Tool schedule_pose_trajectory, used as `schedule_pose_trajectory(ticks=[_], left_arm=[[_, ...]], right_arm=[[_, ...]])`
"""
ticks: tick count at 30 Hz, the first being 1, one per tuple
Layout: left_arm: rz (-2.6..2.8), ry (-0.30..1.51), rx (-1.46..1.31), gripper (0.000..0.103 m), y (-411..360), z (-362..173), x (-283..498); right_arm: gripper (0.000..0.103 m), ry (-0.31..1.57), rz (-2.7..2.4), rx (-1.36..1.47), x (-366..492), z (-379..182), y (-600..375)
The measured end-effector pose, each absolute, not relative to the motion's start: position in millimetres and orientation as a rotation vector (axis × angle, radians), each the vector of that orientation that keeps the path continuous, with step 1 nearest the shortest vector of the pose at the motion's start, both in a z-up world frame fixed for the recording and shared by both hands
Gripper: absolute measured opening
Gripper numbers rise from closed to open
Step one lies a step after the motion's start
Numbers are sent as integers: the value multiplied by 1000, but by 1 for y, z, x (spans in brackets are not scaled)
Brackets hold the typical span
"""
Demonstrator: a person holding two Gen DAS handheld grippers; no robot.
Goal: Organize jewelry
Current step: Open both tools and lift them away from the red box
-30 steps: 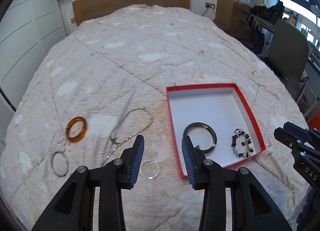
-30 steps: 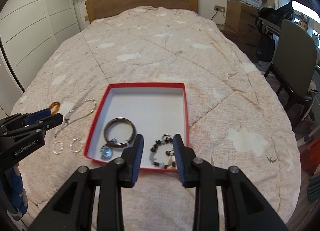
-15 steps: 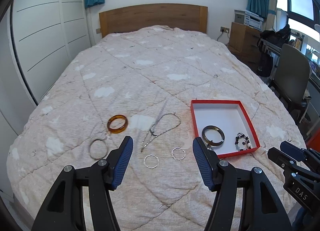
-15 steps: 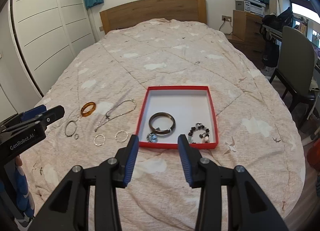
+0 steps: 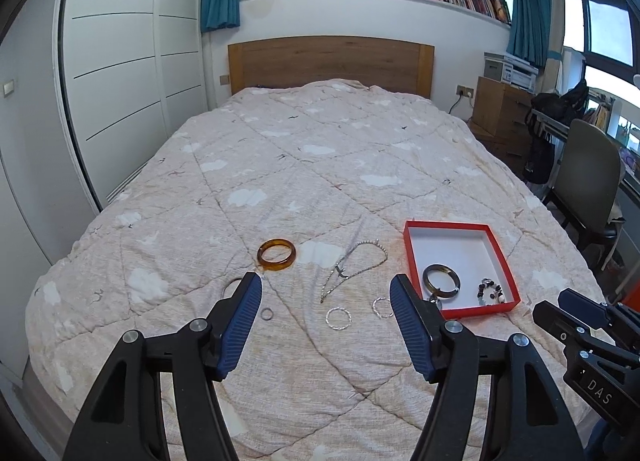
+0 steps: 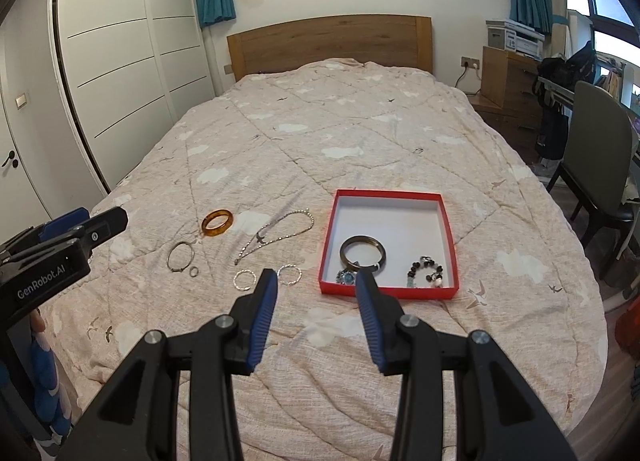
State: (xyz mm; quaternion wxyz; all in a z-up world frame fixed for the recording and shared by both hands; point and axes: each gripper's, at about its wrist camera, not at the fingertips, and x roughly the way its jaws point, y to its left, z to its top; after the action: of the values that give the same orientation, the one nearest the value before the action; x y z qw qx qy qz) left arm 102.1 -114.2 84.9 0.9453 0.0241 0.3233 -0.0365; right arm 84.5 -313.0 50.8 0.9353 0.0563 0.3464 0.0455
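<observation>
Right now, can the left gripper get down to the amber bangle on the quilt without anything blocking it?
Probably yes. The left gripper is open and empty, and the amber bangle lies alone on the quilt just ahead of it, apart from the chain necklace.

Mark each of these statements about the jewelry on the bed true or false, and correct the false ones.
1. The amber bangle lies inside the red box. False: it lies on the quilt, left of the box.
2. The dark bangle is in the box. True.
3. The left hand-held gripper is shut on the chain necklace. False: it is open and empty; the necklace lies on the quilt.
4. The beaded bracelet is in the box, right of the dark bangle. True.
5. The right hand-held gripper is open and holds nothing. True.
</observation>
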Motion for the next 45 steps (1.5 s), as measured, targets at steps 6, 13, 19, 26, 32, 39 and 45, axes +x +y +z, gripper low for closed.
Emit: schedule_pose_trajectory(ticks=[6,13,19,26,32,39,45], left_arm=[[-48,644,22,66,-97,88,89],[-10,618,-9,66,-75,93,76],[20,596,-20,66,-58,95,67],[53,595,-43,66,-41,89,65],[59,606,-34,66,-34,81,70],[57,635,-43,66,-25,66,85],[61,675,-54,66,-19,50,104]], right_arm=[[39,703,108,114,75,51,-304],[39,697,123,102,64,53,-289],[39,668,134,106,58,57,-275],[39,671,153,94,59,53,-258],[39,688,158,87,64,44,-248],[39,710,156,82,74,31,-240],[39,729,141,84,85,19,-237]])
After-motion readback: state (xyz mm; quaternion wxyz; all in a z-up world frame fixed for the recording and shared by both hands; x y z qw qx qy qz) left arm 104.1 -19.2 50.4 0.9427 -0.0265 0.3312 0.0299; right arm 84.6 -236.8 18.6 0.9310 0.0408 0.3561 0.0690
